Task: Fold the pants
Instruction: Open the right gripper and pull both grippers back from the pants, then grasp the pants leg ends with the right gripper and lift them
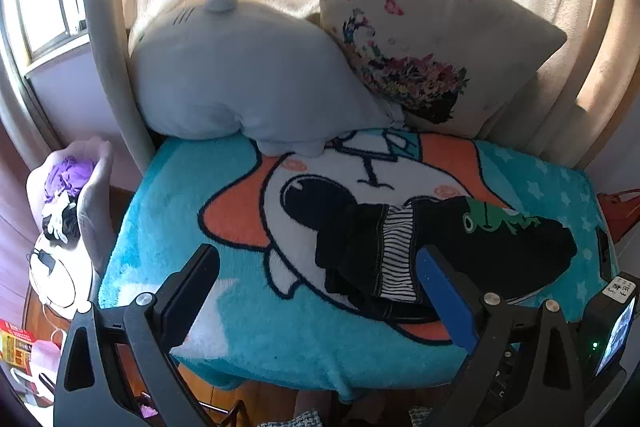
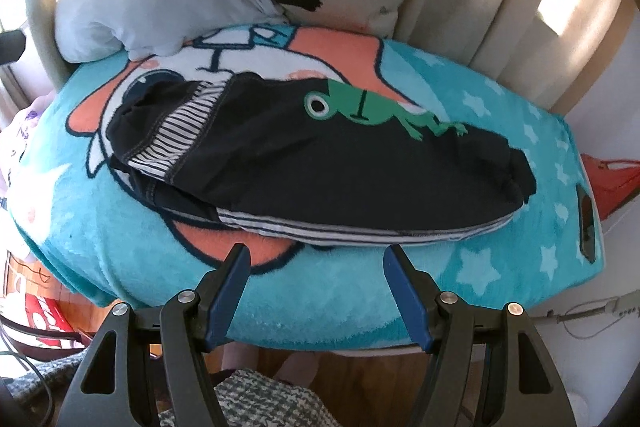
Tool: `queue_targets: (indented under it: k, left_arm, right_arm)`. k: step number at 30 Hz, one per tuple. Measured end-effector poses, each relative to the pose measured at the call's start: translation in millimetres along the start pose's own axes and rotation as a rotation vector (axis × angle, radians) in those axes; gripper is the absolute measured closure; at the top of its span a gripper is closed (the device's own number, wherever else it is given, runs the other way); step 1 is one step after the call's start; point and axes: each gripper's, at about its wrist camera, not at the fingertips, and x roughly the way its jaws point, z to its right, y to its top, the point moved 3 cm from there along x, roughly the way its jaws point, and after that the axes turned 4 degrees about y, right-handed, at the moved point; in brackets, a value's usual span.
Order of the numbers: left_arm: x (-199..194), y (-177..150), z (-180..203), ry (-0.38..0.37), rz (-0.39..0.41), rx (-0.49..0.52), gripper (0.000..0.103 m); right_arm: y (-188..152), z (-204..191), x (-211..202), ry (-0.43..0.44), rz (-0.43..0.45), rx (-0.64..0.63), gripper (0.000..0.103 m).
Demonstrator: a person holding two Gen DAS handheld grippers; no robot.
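Small black pants with a green frog print and black-and-white striped lining lie in a folded bundle on a turquoise cartoon blanket covering a chair seat. They also show in the left wrist view, at the right. My left gripper is open and empty, hovering over the blanket, its right finger near the pants' striped edge. My right gripper is open and empty, just in front of the pants' near striped edge.
A grey plush pillow and a floral cushion lean at the chair's back against a cream drape. A bag of clothes stands left of the chair. A red object lies to the right. Wooden floor shows below.
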Motion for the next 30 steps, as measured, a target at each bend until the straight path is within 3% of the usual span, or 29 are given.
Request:
queue_targets:
  k: [7,12,14,18,23,30]
  left_arm:
    - [19.3,-4.4,-2.5,-0.027,-0.045,0.007,0.005]
    - [31.7,-6.0,13.9,-0.116,-0.095,0.054,0.025]
    - [34.2,-4.7,29.3,-0.157,-0.101,0.088,0.025]
    - [42.5,-1.7,74.0,-0.235,-0.143,0.153,0.025]
    - [60.1,9.5,139.3,-0.368,-0.259,0.202,0.025]
    - [90.7,30.1,264.7,-0.45,-0.356,0.326,0.025]
  right_arm:
    - [-9.1,4.3,10.8,-0.021,-0.043,0.028,0.03]
    - [-21.2,19.4,16.4,-0.023,-0.066,0.1,0.03]
    - [-26.6,31.6,15.0,-0.023,-0.065,0.139,0.03]
    - [-37.7,84.4,9.5,-0.039,-0.049,0.29,0.03]
    - [-43.8,153.7,4.9,-0.011,-0.003,0.475,0.03]
    - [-33.1,240.7,34.3,0.152,0.059,0.619,0.03]
